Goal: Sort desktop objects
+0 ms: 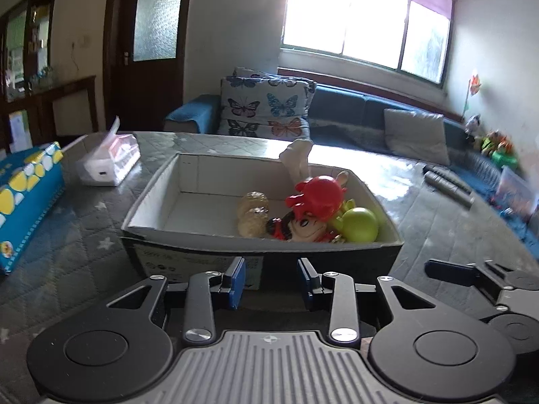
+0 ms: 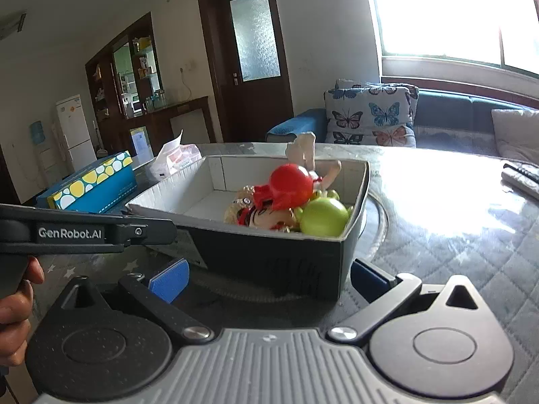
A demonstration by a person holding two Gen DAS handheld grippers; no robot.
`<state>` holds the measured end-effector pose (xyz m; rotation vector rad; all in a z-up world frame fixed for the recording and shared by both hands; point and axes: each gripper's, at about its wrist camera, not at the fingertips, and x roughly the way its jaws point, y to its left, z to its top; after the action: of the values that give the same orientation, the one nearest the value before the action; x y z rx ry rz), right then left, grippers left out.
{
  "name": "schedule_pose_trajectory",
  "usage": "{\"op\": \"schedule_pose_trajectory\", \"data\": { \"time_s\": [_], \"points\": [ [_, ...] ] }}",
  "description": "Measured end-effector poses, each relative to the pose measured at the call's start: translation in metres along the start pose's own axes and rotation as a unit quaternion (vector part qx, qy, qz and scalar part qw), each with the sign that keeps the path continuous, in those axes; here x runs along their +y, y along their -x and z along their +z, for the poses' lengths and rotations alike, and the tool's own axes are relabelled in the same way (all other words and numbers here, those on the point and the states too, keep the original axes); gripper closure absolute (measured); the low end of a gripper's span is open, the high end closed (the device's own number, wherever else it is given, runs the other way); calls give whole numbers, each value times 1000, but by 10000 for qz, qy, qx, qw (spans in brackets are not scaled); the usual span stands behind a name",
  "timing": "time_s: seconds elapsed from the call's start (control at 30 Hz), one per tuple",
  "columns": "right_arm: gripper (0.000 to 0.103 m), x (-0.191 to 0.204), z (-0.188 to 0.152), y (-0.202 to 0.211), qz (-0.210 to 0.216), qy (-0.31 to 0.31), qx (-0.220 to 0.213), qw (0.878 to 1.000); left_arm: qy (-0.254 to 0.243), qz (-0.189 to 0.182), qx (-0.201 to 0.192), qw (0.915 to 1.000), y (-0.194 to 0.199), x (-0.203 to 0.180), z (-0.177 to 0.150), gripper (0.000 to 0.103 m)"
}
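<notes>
A table [image 1: 438,222] covered with a grey quilted cloth with small stars fills both views. In the middle of it sits an open cardboard box [image 1: 202,171], dark outside and white inside. The toys are heaped in the box's right-hand end: a red round plastic toy [image 1: 318,195] on top, a green ball-shaped toy [image 1: 360,225] at the near right corner, a cartoon figure [image 1: 303,229] under the red one, and a pale knobbly toy [image 1: 252,213] to their left. A white bone-shaped piece [image 1: 298,158] sticks up past the far wall. The rest of the box is bare.

Left of the box lie a blue tissue box with yellow and white spots [image 1: 23,195] and a soft pack of tissues [image 1: 111,161].

The left gripper [image 1: 271,281] hovers just before the box's near wall, its blue pads apart, nothing between them. The right gripper [image 2: 269,277] is spread wide at the box's near corner, pinching nothing. A hand [image 2: 15,306] shows at the edge of the right wrist view.
</notes>
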<state>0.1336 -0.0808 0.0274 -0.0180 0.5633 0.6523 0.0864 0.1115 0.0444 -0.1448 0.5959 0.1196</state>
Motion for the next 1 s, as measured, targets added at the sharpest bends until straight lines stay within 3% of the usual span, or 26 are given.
{"op": "schedule_pose_trajectory", "data": {
  "time_s": [0.53, 1.0],
  "points": [
    [0, 8, -19, 13, -6, -77, 101, 9999, -151, 187, 191, 9995, 7, -4, -16, 66],
    [0, 15, -23, 20, -41, 27, 106, 9999, -223, 250, 115, 9994, 15, -9, -22, 66]
  ]
}}
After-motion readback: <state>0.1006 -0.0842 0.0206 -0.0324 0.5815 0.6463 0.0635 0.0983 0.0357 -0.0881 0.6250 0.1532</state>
